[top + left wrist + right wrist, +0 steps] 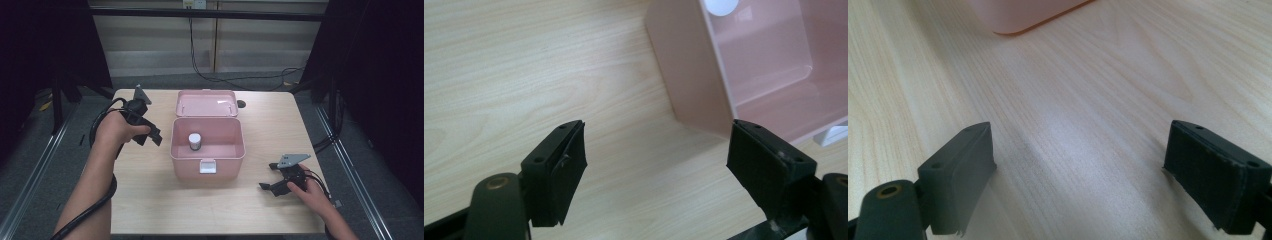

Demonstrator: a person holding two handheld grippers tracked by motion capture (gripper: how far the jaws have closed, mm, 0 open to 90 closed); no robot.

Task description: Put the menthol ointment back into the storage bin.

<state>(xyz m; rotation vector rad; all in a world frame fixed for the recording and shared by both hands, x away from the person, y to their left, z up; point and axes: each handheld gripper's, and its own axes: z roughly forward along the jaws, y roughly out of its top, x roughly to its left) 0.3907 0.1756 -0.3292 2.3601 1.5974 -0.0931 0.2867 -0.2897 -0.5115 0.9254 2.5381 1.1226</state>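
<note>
The left gripper (150, 134) hangs raised with fingers (556, 172) spread wide, while the right gripper (270, 177) rests low, likewise spread.

Looks like a lab recording bay, not a home. My worktop (150, 200) is a plain light-wood square standing alone on grey floor (30, 165), boxed in by black curtains (380, 75) on both sides. Metal floor rails (35, 172) run along each side. A dark frame bar (210, 14) crosses overhead, loose cables (235, 80) hang down the pale panelled back wall (160, 45) and trail over the floor. A thick black cable (95, 207) runs off my left hand-held gripper (142, 120).
</note>
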